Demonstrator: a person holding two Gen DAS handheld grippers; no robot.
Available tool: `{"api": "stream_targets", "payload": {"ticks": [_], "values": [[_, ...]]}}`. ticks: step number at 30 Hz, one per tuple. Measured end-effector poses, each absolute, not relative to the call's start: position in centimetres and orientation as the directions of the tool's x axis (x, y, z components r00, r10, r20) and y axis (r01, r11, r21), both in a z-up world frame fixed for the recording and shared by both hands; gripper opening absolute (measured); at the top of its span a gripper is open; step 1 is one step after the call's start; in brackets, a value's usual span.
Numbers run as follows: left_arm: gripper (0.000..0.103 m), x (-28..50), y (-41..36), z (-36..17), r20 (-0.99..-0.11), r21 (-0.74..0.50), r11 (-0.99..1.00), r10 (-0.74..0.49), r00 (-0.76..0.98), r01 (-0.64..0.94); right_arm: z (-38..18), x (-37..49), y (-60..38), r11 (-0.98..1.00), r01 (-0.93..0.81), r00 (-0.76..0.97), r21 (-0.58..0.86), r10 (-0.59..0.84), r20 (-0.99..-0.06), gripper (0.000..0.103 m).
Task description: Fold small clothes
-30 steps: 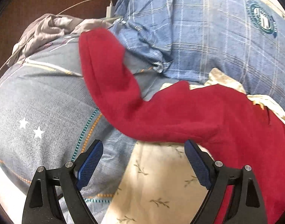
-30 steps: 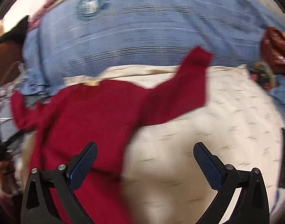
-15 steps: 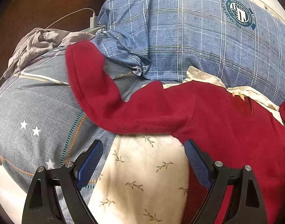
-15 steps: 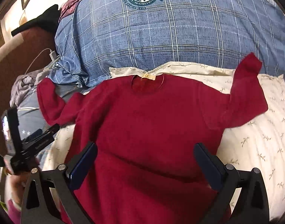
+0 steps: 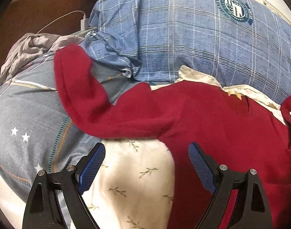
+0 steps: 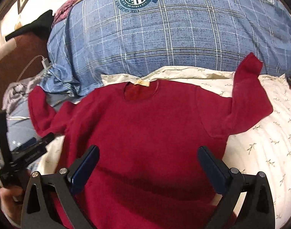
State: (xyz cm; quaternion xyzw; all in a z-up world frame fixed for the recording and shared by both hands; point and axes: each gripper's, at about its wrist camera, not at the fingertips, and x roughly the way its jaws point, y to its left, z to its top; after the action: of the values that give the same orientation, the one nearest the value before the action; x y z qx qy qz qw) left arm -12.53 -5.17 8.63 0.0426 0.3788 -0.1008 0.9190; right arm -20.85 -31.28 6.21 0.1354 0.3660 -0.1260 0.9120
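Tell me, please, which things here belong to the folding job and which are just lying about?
Belongs to the job:
- red long-sleeved knit sweater, spread flat
- left tool and right tool, both open

Just lying about:
- blue plaid quilt
- crumpled grey cloth
- white charger with cable

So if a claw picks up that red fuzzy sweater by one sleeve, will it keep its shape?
Probably not. The red fuzzy long-sleeved sweater already sags over the bedding, its left sleeve bent, so it would likely dangle limp. The knit looks soft and fleecy, so it will probably grip well, not slip.
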Motion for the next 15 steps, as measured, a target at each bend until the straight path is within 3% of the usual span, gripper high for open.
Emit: {"api": "stream_targets", "payload": {"ticks": [15], "values": [[0.089, -12.6, -7.4, 8.0, -0.704, -0.001, 0.962, -0.193, 0.684, 0.271, 4.8, -17.9, -30.8, 0.945, 0.327, 0.662, 0.007, -0.224, -0.715, 0.101]]}}
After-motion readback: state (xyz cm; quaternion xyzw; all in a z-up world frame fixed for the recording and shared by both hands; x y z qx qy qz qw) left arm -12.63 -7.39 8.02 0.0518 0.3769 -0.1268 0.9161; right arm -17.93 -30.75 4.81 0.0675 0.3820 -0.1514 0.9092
